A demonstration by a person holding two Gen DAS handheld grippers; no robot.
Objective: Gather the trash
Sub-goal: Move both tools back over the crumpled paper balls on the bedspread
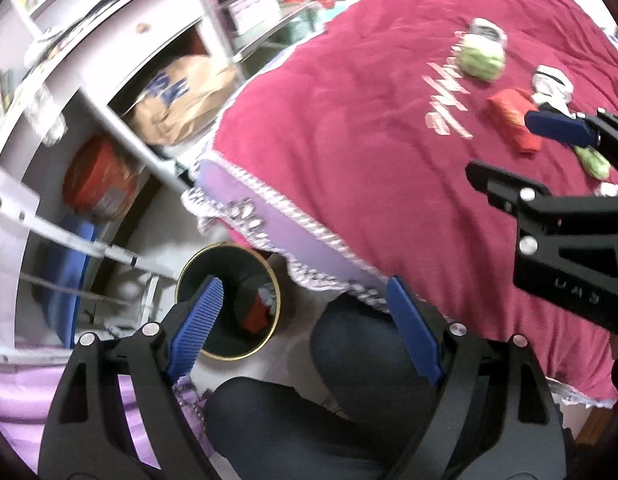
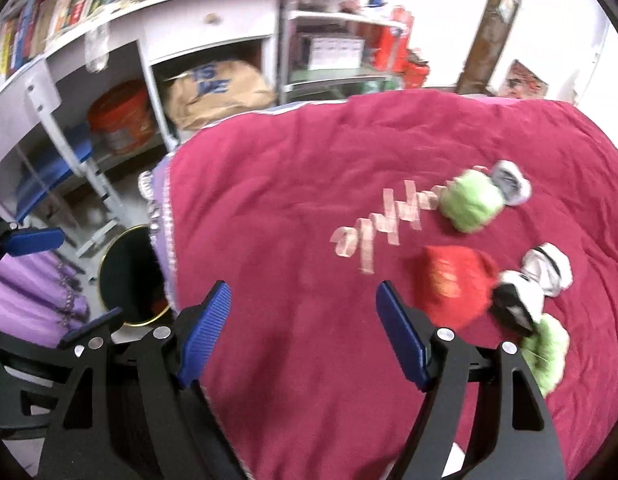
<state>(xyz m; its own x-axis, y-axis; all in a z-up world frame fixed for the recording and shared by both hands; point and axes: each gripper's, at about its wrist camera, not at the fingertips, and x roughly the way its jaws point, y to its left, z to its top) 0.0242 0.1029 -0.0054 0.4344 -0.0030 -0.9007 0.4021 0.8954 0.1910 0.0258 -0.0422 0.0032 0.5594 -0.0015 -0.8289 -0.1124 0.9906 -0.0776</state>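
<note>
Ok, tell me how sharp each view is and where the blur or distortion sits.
Left wrist view: the shelves at the upper left are smeared by motion, while the left gripper and the bin read fairly crisp. Right wrist view: the red wrapper and green wads are blurred, the right gripper is sharper. Both views bend straight lines, fisheye, with dark corners.

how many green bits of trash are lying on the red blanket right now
2. A larger green wad sits farther back beside a white scrap. A smaller green wad lies nearest, below the black-and-white piece. Others may be hidden.
</note>
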